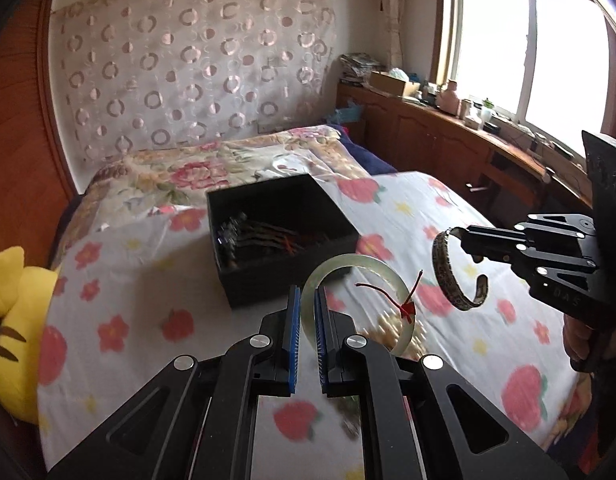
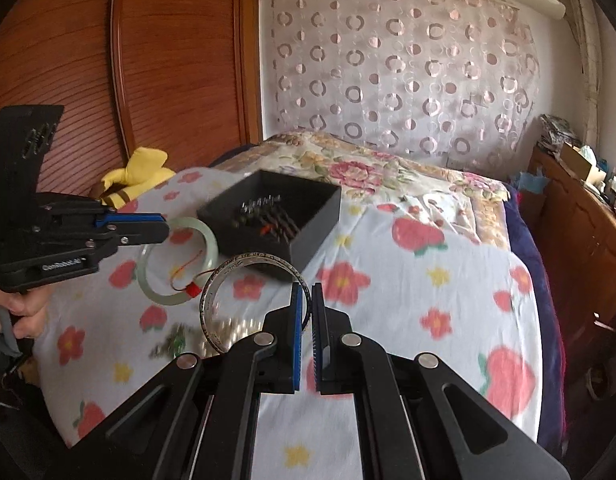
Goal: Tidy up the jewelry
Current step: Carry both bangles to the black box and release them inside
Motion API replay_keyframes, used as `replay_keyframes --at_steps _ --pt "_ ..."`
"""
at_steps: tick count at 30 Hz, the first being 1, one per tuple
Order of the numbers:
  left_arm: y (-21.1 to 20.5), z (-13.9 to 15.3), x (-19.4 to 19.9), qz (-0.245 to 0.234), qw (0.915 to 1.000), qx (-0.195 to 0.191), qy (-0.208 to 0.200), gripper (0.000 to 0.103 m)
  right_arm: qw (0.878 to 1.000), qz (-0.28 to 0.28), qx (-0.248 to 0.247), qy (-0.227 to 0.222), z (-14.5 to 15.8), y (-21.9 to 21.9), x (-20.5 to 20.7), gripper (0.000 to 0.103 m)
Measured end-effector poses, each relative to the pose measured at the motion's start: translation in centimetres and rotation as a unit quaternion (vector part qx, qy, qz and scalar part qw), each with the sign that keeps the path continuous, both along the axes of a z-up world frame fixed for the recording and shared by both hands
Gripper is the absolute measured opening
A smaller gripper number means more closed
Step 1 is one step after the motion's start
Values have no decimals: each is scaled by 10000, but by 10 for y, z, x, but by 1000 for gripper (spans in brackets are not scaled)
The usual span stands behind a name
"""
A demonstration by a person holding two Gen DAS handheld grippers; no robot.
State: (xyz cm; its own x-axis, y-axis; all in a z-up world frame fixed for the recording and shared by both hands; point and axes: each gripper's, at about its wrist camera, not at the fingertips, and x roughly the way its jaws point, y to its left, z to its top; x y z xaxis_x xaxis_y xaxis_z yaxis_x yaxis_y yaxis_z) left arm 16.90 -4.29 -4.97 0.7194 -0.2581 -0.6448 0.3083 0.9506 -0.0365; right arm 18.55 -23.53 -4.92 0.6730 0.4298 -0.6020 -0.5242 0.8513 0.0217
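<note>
My left gripper (image 1: 306, 294) is shut on a pale green jade bangle (image 1: 391, 280) with a red string tied to it, held above the bed; it also shows in the right wrist view (image 2: 212, 246). My right gripper (image 2: 306, 290) is shut on an open silver cuff bracelet (image 2: 244, 262), seen too in the left wrist view (image 1: 441, 264). A black open box (image 1: 276, 200) sits on the bed ahead of both grippers, with dark jewelry pieces (image 1: 248, 236) inside. In the right wrist view the box (image 2: 308, 216) lies just beyond the cuff.
A flowered sheet (image 2: 407, 300) covers the bed. A yellow plush toy (image 1: 12, 320) lies at the left edge. A wooden cabinet (image 1: 447, 144) with clutter runs along the window on the right. More jewelry lies blurred on the sheet below the bangle (image 1: 391, 328).
</note>
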Motion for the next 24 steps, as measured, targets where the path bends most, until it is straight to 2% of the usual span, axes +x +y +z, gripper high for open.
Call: replay_keyframes --at_steps 8,14,24 --pt "14 6 60 135 9999 -14 34 6 9998 210 -57 -50 12 21 55 5" --pt "27 1 95 245 9995 -133 170 6 9993 364 -10 81 14 36 93 5" --pt "39 -5 114 320 9990 -191 265 8 9974 625 -154 314 -1 71 135 5"
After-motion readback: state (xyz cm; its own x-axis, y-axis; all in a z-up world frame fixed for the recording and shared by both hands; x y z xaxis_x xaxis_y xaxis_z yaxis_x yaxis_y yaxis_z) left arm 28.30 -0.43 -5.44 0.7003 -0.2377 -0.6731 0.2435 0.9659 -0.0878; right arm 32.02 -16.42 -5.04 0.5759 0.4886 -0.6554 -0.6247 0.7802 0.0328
